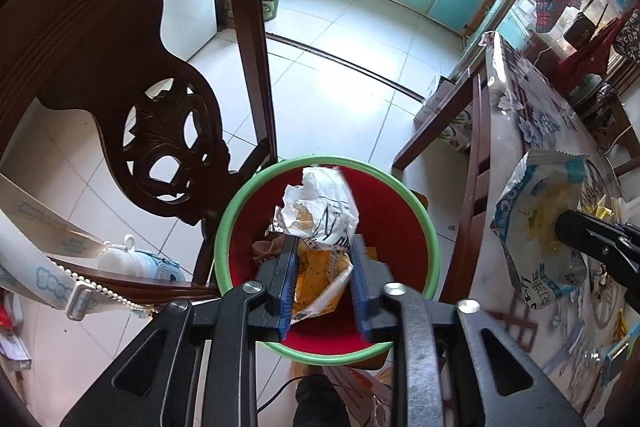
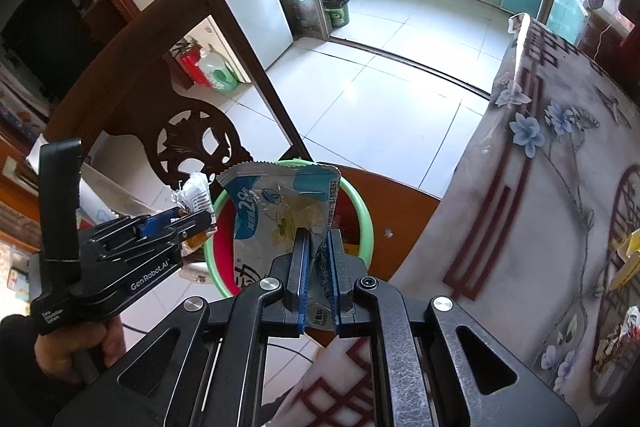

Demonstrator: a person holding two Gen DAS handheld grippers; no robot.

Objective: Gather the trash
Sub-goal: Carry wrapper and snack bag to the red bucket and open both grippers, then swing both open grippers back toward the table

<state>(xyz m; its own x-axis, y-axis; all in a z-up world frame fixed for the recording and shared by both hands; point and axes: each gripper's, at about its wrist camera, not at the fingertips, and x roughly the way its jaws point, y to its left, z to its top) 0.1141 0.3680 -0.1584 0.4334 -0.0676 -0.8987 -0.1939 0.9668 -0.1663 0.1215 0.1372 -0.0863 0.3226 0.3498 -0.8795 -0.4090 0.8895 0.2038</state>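
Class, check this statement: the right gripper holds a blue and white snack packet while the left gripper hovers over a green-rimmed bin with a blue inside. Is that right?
Not quite. The bin has a red inside, not blue, as the left wrist view shows. The rest stands: the right gripper holds the blue and white snack packet, and the left gripper hovers over the green-rimmed bin.

green-rimmed red bin (image 1: 400, 227), blue-white wrapper (image 2: 280, 211).
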